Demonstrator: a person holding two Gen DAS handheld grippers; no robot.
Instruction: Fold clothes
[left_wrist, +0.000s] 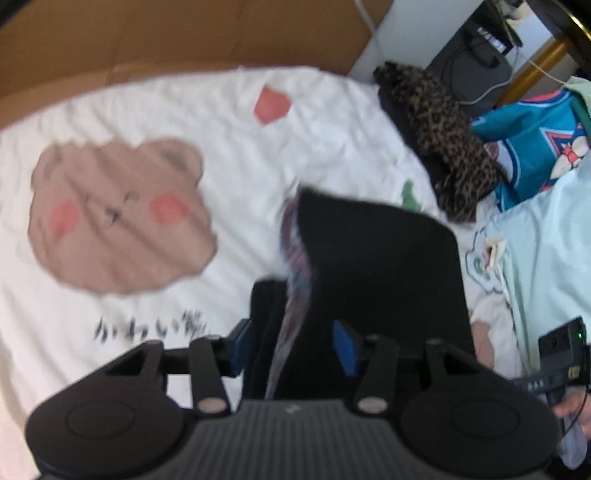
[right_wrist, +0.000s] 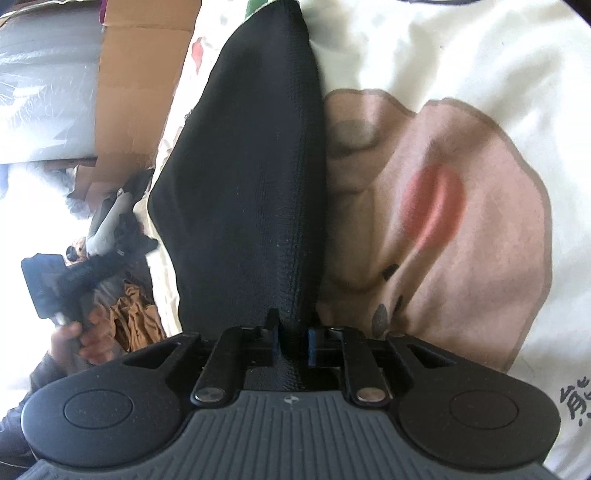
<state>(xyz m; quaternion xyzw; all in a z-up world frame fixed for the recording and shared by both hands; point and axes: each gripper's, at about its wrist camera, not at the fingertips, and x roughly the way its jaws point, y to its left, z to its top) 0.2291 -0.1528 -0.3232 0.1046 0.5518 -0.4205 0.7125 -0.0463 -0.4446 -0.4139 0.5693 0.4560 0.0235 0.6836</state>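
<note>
The right gripper (right_wrist: 293, 341) has a bunched edge of a black garment (right_wrist: 251, 177) between its blue pads (right_wrist: 312, 345), which sit close on the cloth; whether they press it I cannot tell. The cloth stretches away from the jaws, taut, above a white sheet (right_wrist: 461, 48) printed with a bear (right_wrist: 443, 221).

The left gripper (left_wrist: 291, 347) has its jaws well apart, the same garment (left_wrist: 376, 266) standing between them with a patterned lining (left_wrist: 295, 258) showing at its edge; the pads look clear of it. Farther off lie a leopard-print item (left_wrist: 443, 140) and a teal shirt (left_wrist: 532, 147).

The garment seems held up mid-fold. Next it likely needs laying flat on the sheet with its edges aligned.
</note>
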